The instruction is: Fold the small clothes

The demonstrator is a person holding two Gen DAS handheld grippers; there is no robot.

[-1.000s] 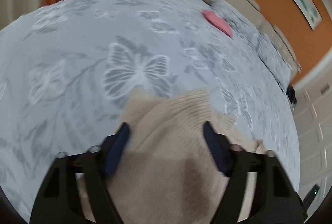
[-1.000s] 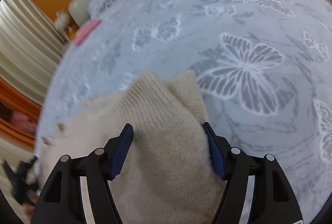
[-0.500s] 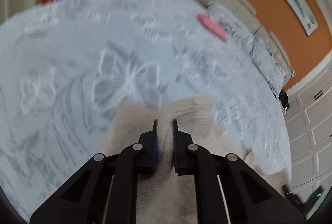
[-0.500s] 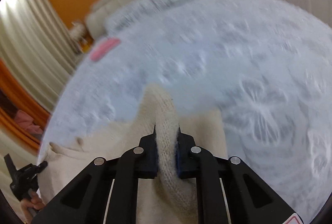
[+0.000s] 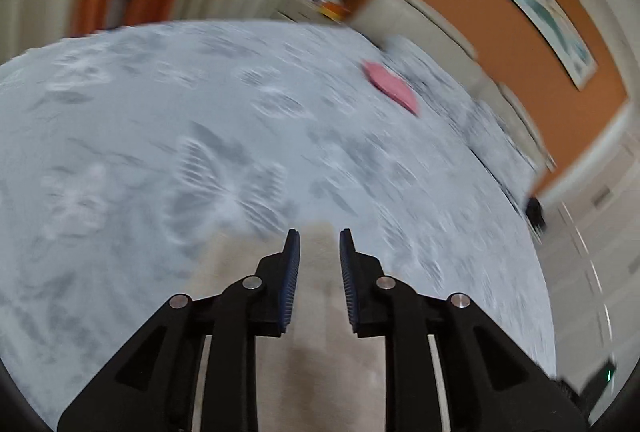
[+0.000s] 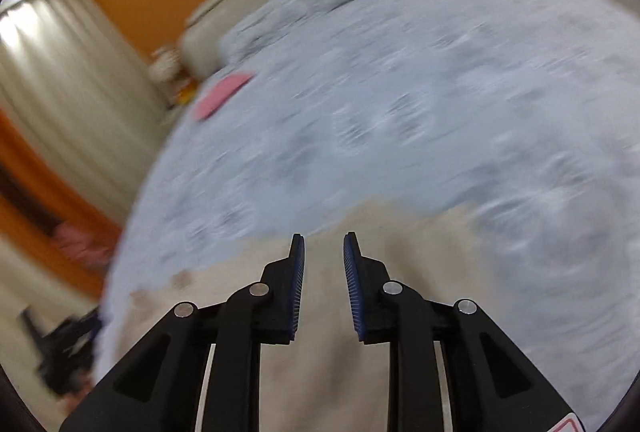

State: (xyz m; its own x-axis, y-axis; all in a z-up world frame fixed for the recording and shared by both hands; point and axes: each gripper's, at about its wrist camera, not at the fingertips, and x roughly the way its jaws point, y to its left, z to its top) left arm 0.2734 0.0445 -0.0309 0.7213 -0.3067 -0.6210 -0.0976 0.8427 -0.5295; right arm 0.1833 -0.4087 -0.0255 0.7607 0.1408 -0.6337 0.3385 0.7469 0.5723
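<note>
A beige knit garment (image 5: 316,312) lies on the pale blue butterfly-print bedspread (image 5: 200,136). My left gripper (image 5: 319,238) is above it, jaws a narrow gap apart with beige knit between the pads; the blur hides whether they grip it. In the right wrist view the same beige garment (image 6: 420,252) spreads wide below my right gripper (image 6: 323,242), whose jaws also stand slightly apart over the cloth. Both views are motion-blurred.
A folded pink item (image 5: 394,88) lies far up the bed near the pillows; it also shows in the right wrist view (image 6: 222,94). A cream headboard (image 5: 432,20), orange wall and curtains stand behind. The bed's edge falls off at right (image 5: 536,272).
Both grippers closed from wide open onto the knit half a second ago. Now both jaws have parted slightly, and both cameras have swept upward, showing more room.
</note>
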